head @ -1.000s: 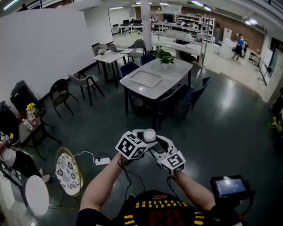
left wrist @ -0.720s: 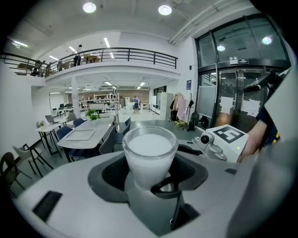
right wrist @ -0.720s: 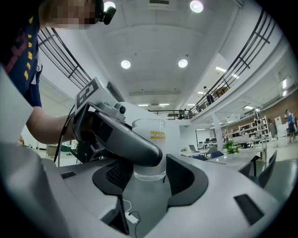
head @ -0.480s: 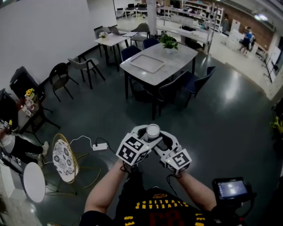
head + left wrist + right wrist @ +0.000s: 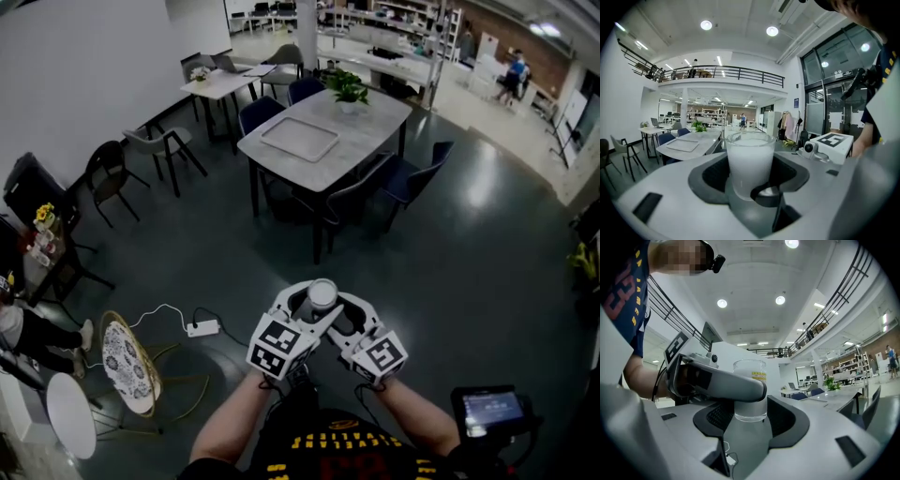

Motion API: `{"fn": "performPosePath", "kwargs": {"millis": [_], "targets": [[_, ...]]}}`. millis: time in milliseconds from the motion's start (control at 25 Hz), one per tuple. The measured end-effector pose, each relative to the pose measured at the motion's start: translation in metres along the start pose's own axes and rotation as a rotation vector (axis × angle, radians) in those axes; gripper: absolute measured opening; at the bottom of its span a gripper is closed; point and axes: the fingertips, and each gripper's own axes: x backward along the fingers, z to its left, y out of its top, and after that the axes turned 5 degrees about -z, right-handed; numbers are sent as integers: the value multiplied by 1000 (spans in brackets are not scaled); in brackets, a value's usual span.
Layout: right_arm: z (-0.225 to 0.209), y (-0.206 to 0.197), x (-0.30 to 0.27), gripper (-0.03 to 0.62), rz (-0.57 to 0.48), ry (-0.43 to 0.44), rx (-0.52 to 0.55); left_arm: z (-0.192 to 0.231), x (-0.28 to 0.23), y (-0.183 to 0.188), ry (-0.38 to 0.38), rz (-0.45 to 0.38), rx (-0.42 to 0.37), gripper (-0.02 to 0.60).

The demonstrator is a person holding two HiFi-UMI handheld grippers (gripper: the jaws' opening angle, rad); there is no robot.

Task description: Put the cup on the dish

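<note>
Carriage is what has changed, not the grip: set against a second ago, the grey table [image 5: 375,122] has slid up and a little leftward in the head view. The two grippers now ride lower in that picture, closer to the person's chest.

Well short of the table on its left side, a patterned chair [image 5: 127,361] and a white power strip [image 5: 202,328] lie on the dark floor. Neither is in the way.

Straight out from the table's near end, and still well apart from it, the left gripper [image 5: 302,305] has its jaws spread wide and closed round the frosted cup [image 5: 322,292]. The cup stands upright in mid-air. The right gripper [image 5: 345,309] meets it from the other side, its jaws likewise wide and seemingly bearing on the glass, with one left jaw crossing in front in the right gripper view. This clasp looks the same as a second ago.

I judge this to be the carry, with nothing yet placed. No dish can be picked out for certain. The flat tray [image 5: 299,139] on the table, in front of the plant [image 5: 348,91], seems the likeliest goal. The cup must first cross the open floor level and steady.
</note>
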Motion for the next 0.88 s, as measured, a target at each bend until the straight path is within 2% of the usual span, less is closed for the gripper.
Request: {"fn": "performPosePath", "kwargs": {"millis": [320, 560, 880], "targets": [[-47, -2, -75, 225, 19, -48, 46, 80, -29, 18, -38, -9, -16, 258], [-74, -5, -139, 225, 26, -49, 85, 146, -42, 28, -47, -27, -24, 258], [-97, -7, -186, 225, 15, -39, 80, 196, -54, 37, -38, -22, -23, 258]]}}
